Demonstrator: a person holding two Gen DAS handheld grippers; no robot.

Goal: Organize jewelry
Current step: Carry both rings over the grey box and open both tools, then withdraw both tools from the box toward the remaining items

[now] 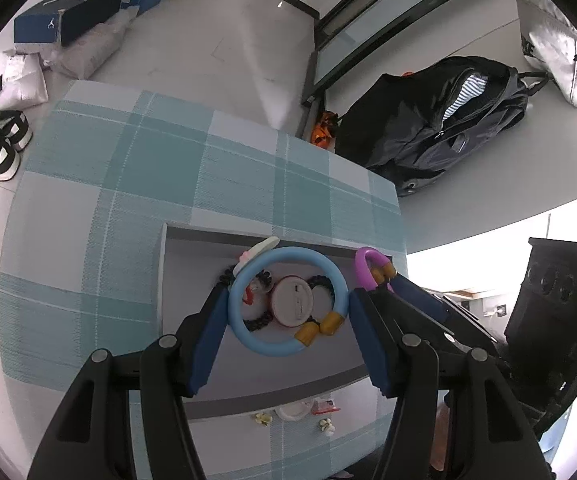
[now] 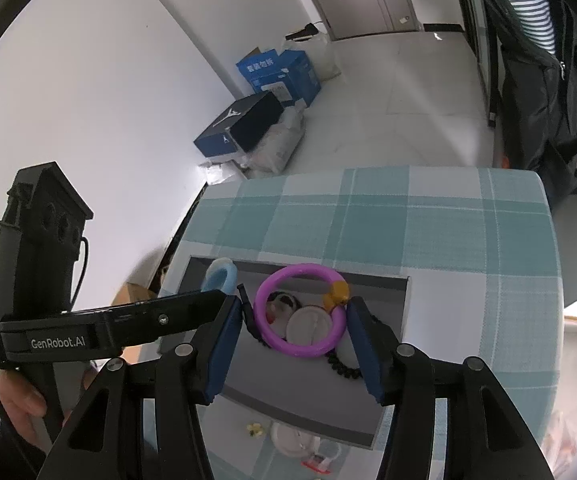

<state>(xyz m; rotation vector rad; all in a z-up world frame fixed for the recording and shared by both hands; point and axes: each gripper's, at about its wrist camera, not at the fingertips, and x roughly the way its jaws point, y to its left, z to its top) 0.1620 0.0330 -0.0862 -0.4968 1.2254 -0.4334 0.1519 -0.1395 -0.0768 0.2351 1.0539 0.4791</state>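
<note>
The left tongs (image 1: 288, 312) clamp a light-blue bangle (image 1: 288, 300) with 2 amber beads; the right tongs (image 2: 294, 320) clamp a purple bangle (image 2: 300, 312) with amber beads.

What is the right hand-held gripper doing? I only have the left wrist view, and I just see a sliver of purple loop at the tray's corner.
Observer: The right hand-held gripper holds a full purple bracelet across its width, one blue pad on each side, above the grey tray.
Operator: Who is holding my left hand-held gripper?
Observer: A person's bare hand wraps the handle of the left hand-held gripper, low at the left of the right wrist view.
Operator: Any marking on it?
Observer: Yes, a white GenRobot.AI label runs along its side.
</note>
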